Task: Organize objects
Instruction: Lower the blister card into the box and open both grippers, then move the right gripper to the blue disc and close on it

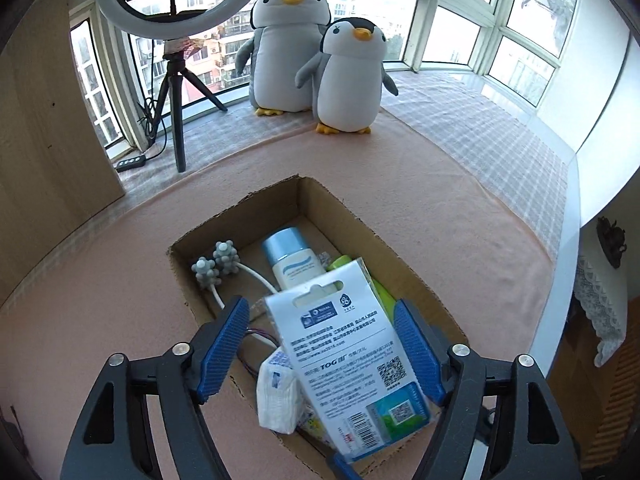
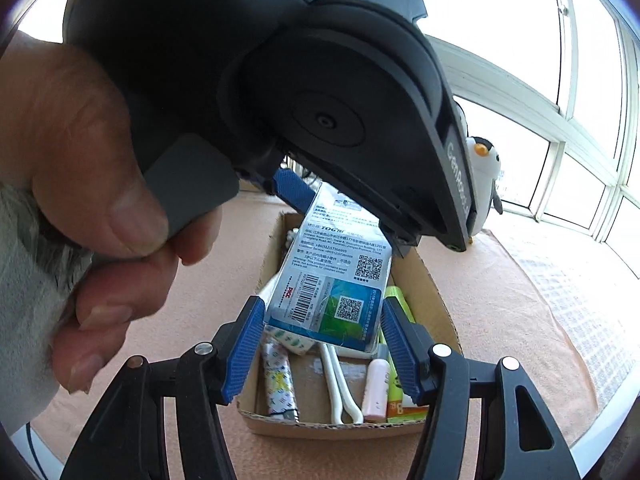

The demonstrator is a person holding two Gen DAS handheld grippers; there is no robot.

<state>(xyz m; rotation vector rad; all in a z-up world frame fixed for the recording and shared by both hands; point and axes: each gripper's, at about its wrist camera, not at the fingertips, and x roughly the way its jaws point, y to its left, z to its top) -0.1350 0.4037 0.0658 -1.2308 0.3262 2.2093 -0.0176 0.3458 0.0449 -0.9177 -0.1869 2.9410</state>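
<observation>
the pink-covered tabletop (image 1: pixel 460 208) is carrying an open cardboard box (image 1: pixel 352 216), with two plush penguins (image 1: pixel 348 80) sitting beyond it by the windows. a person's hand (image 2: pixel 80 184) is gripping the handle of the left gripper (image 1: pixel 320 344), which is crossing the right wrist view. the blister-pack card (image 1: pixel 348 360) is hanging tilted over the box; the left gripper's blue pads (image 1: pixel 224 344) are standing spread, with a clear gap on one side. the right gripper (image 2: pixel 320 344) is sitting around the card's lower end, but whether it is pinching the card cannot be told. inside the box are lying a blue-capped bottle (image 1: pixel 288 256), a green tube (image 2: pixel 400 308), a white spiky roller (image 1: pixel 218 266) and a tissue pack (image 1: pixel 280 396).
</observation>
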